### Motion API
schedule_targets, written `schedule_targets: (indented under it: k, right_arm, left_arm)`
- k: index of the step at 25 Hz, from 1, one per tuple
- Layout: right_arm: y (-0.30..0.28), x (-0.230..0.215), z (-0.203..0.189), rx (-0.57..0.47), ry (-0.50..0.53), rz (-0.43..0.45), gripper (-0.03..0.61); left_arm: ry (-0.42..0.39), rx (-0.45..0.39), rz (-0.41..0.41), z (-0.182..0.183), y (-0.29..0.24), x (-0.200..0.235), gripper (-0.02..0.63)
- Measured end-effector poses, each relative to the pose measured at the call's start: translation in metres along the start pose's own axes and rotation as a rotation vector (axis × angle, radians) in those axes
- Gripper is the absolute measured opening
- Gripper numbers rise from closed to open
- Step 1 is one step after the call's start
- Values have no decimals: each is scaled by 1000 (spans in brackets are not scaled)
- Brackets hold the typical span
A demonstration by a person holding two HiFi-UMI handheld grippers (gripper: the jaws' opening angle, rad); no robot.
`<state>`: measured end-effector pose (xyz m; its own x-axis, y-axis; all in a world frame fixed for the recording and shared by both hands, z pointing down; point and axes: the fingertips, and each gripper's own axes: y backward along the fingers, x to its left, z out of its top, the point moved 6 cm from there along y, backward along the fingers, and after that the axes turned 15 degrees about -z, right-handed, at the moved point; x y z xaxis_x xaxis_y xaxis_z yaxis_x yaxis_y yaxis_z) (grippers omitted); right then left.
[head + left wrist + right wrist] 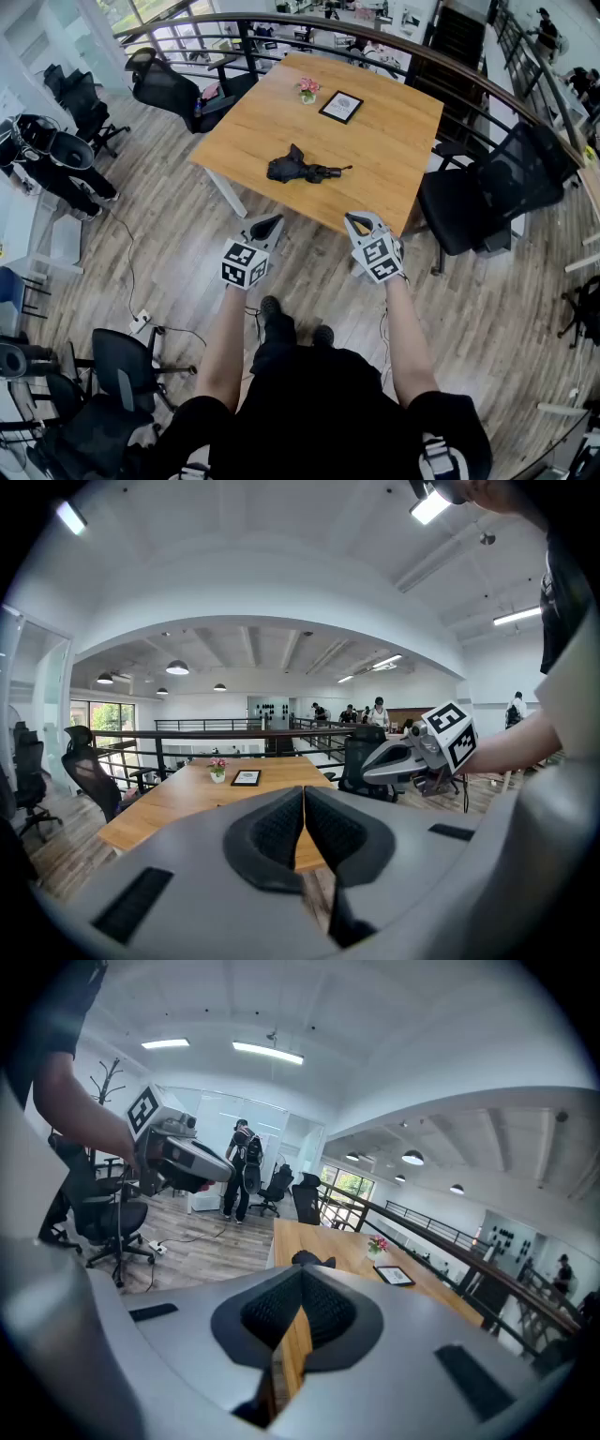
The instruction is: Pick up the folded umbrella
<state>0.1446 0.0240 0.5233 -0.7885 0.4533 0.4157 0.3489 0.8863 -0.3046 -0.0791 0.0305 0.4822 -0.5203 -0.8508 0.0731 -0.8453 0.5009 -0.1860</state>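
Note:
A folded black umbrella [302, 169] lies on the near half of a wooden table [375, 159], its handle pointing right. In the right gripper view the umbrella [311, 1259] peeks over the jaws. My left gripper [272, 225] hangs short of the table's near edge, shut and empty. My right gripper [357, 223] is level with it to the right, also shut with nothing in it. Both are well apart from the umbrella. The left gripper [304, 810] has its pads pressed together, and the right gripper [375, 764] shows in that view as well. The right gripper [300, 1290] is closed too.
A small pot of pink flowers [307, 90] and a framed picture [341, 106] stand at the table's far end. Black office chairs [497, 192] sit right of the table and another chair [164, 84] at its left. A railing [394, 42] runs behind the table. Cables lie on the floor.

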Motion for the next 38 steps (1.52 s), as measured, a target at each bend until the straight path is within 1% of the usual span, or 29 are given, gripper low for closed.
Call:
schedule_targets:
  k: [4,11,17,28,38]
  right_arm:
    - [3,3,0,2,16,24,8]
    - [7,12,-5,0,6,68,8]
    - [9,11,-4,-11,-4,68,8]
    - [11,13,-4,-18,-9,77,8]
    - [14,10,-1,-42,-24,84,9]
  left_arm:
    - [-1,17,7,-3,-2,-5,25]
    - [-1,10,4,-3,-1,-11,24]
    - [-12,18,3,-3,-2,-16,23]
    - [-1,30,10,-7,1,-20,21]
    - [-29,28,47,-1,0,-21,23]
